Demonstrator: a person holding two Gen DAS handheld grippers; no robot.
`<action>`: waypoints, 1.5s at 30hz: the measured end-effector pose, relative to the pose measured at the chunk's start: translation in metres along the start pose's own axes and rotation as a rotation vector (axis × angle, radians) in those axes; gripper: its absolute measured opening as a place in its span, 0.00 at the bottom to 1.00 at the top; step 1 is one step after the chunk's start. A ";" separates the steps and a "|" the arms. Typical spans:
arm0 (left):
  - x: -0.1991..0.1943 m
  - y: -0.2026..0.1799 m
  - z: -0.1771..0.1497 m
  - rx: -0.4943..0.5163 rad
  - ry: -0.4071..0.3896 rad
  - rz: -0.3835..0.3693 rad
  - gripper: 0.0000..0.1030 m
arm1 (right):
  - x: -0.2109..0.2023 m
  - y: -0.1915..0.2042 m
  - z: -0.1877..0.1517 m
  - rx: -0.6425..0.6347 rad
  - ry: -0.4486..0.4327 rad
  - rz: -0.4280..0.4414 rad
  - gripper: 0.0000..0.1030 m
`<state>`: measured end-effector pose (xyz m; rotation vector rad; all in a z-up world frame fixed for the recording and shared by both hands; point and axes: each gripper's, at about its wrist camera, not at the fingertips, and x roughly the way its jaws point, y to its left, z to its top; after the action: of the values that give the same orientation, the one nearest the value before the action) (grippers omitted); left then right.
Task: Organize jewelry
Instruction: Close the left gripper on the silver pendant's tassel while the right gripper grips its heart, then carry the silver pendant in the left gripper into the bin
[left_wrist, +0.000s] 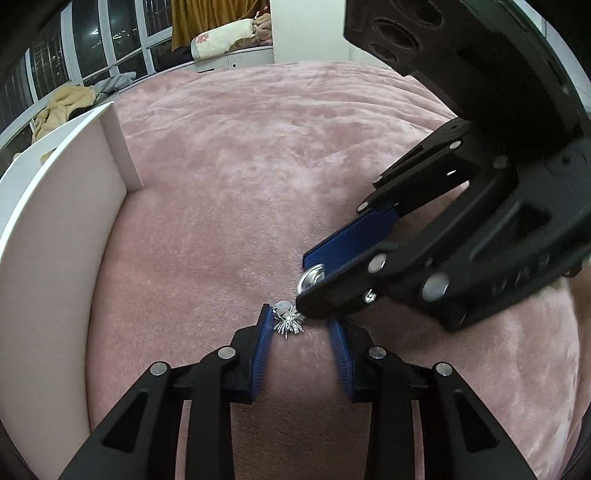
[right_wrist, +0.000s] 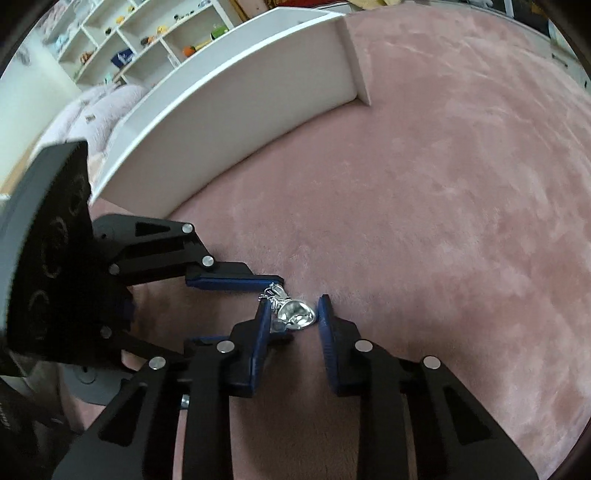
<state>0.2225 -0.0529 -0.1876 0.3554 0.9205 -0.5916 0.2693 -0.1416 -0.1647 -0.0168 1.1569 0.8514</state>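
Note:
A small silver tassel charm (left_wrist: 289, 324) lies on the pink plush cloth (left_wrist: 258, 166) between the blue pads of my left gripper (left_wrist: 301, 325). It rests against the left pad only, and a wide gap remains on the other side. Touching it is a round silver disc (left_wrist: 312, 278), and I cannot tell whether the two are joined. My right gripper (left_wrist: 303, 279) comes in from the right with its fingertips closed on that disc. In the right wrist view the disc (right_wrist: 297, 314) fills the gap of my right gripper (right_wrist: 291, 314). The tassel (right_wrist: 273, 294) sits by my left gripper (right_wrist: 282, 308).
A low white wall (left_wrist: 55, 240) with a short divider (left_wrist: 122, 147) borders the cloth on the left; in the right wrist view it is the white wall (right_wrist: 240, 110). Beyond it stand white shelves (right_wrist: 147, 44) with small items. Bare pink cloth (right_wrist: 443, 221) stretches to the right.

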 end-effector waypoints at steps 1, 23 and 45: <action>-0.001 0.000 0.000 -0.003 -0.001 0.002 0.32 | -0.002 -0.001 0.000 0.003 -0.005 -0.009 0.23; -0.011 -0.004 0.002 0.021 0.029 0.045 0.23 | -0.031 -0.031 -0.008 0.099 -0.093 -0.075 0.23; -0.071 0.000 0.015 0.033 -0.039 0.142 0.23 | -0.049 -0.011 -0.009 0.099 -0.130 -0.214 0.23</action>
<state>0.1986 -0.0376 -0.1203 0.4338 0.8412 -0.4817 0.2625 -0.1813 -0.1339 -0.0036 1.0528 0.5973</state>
